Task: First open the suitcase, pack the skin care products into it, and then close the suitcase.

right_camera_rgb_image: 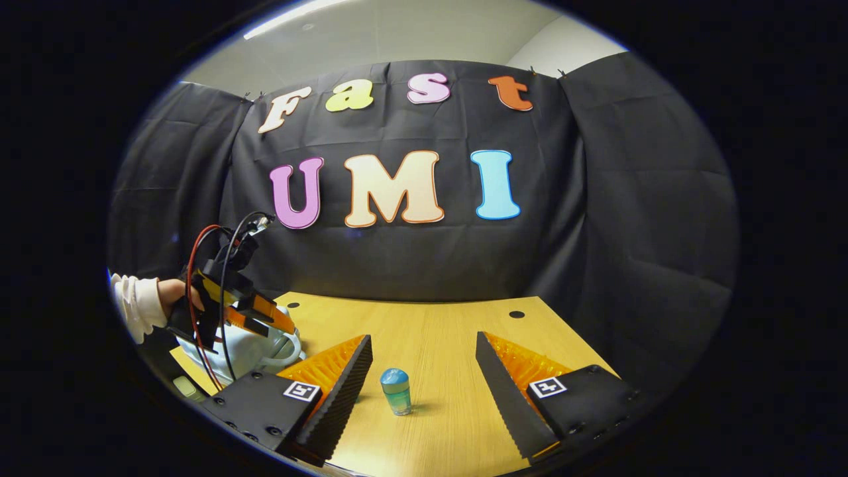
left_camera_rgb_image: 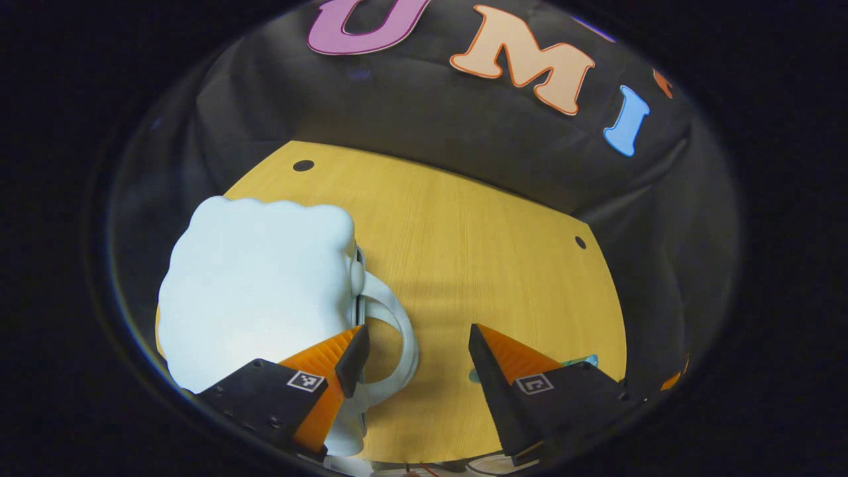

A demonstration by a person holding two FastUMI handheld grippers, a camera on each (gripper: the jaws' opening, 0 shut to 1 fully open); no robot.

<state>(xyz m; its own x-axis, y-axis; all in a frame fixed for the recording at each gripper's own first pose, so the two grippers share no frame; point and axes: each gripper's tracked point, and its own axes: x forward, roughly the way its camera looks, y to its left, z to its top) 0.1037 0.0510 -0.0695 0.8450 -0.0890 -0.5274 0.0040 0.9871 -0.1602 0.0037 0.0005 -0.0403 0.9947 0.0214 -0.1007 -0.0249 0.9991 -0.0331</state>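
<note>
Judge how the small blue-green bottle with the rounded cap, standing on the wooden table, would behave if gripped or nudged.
The small blue-green bottle stands upright on a narrow base, so a sideways nudge would probably tip it. Its round body would likely roll once down. It looks smooth, perhaps slippery, between the open right gripper fingers.
</note>
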